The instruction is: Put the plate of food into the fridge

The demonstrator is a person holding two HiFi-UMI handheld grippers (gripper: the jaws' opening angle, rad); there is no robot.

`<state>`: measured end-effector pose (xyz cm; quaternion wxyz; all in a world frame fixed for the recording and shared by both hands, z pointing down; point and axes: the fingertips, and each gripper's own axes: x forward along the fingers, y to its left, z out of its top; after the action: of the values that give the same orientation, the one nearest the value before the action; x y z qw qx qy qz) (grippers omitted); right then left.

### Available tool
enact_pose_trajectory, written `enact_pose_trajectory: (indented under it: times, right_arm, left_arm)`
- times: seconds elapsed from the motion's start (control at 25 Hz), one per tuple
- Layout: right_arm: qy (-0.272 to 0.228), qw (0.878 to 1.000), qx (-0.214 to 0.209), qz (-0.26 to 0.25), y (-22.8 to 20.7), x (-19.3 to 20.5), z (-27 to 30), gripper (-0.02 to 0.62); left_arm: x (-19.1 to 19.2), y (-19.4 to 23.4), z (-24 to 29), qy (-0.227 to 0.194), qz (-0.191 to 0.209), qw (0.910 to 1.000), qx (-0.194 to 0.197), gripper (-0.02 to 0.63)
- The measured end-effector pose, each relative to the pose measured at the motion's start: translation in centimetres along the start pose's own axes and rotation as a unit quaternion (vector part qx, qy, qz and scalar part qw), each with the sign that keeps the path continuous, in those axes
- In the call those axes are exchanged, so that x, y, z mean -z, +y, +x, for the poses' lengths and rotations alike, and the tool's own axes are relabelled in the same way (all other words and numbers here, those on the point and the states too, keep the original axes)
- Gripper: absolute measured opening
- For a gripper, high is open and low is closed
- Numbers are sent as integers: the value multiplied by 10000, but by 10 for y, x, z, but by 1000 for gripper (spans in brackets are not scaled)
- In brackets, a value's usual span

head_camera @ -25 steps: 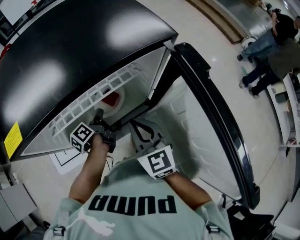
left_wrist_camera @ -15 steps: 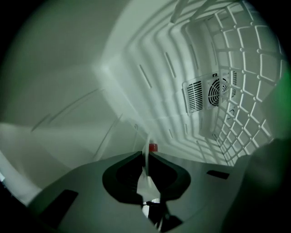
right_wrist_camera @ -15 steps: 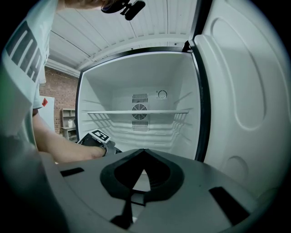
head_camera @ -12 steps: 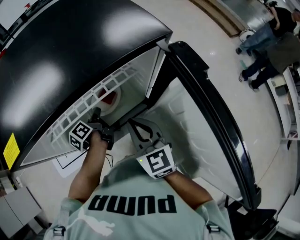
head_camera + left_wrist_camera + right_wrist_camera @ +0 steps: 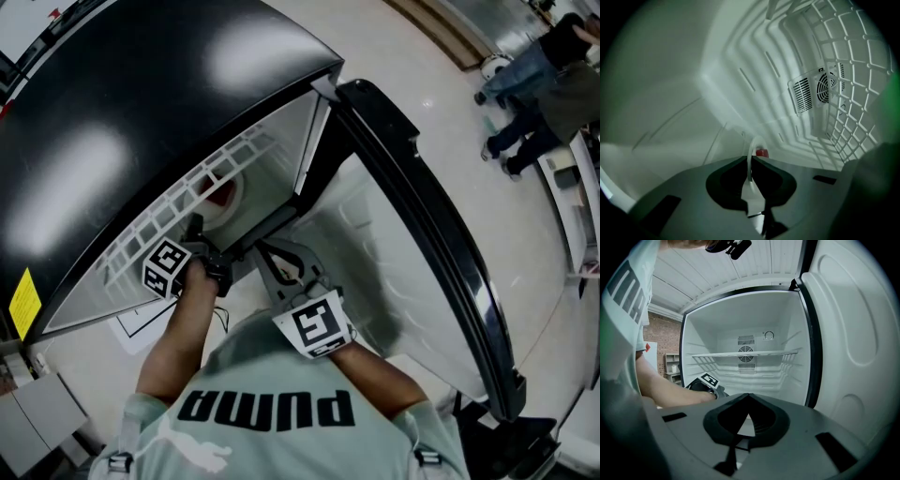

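White plate [image 5: 751,144]: sat inside fridge [image 5: 717,70], rim pinched by left tongs [image 5: 750,161], lower centre.
Plate contents: red food [image 5: 761,153], kind unclear.
Right tongs [image 5: 749,397]: were closed, empty, facing fridge.
Shirt print [image 5: 267,410]: read "PUMA".
Yellow label [image 5: 21,291]: was unreadable.

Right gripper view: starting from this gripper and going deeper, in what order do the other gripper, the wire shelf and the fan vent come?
1. The left gripper, lower left, at the fridge opening.
2. The wire shelf, midway up, inside.
3. The fan vent, centre of the back wall.
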<state>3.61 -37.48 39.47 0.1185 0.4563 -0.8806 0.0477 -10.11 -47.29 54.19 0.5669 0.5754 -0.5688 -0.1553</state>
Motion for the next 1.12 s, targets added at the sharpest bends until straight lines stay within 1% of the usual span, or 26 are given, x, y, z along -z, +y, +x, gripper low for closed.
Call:
enact_pose_trajectory:
  times: [0.28,0.52,0.68,0.8,0.92,1.04,1.12]
  right_arm:
    - [-10,10000,-16,68,1,0,0,5]
    - [-37,9999,-35,121,2,0,-1,5]
    - [-39,9998,-30,166,2,1,-3,5]
    - [-44,9998,-41,201,4,2,-4,5]
    - [-71,9996,-24,263,3,2,-5,5]
    - [-65,9996,-13,292,2,3,-7,5]
    - [-63,9995,-16,315,3,3,-8,5]
  left_arm:
    - [-2,2,1,-5,413,9990,-172,32]
    - [-1,2,3,-7,1015,9941,-380,32]
    - [0,-2,2,-20,1521,9874,-437,44]
    - [1,-4,1,34,2088,9764,-544,94]
    - [4,-3,1,100,2614,9628,-676,117]
    - [6,2,2,256,3188,9431,-908,133]
    - [7,7,1,358,3476,9308,-1073,140]
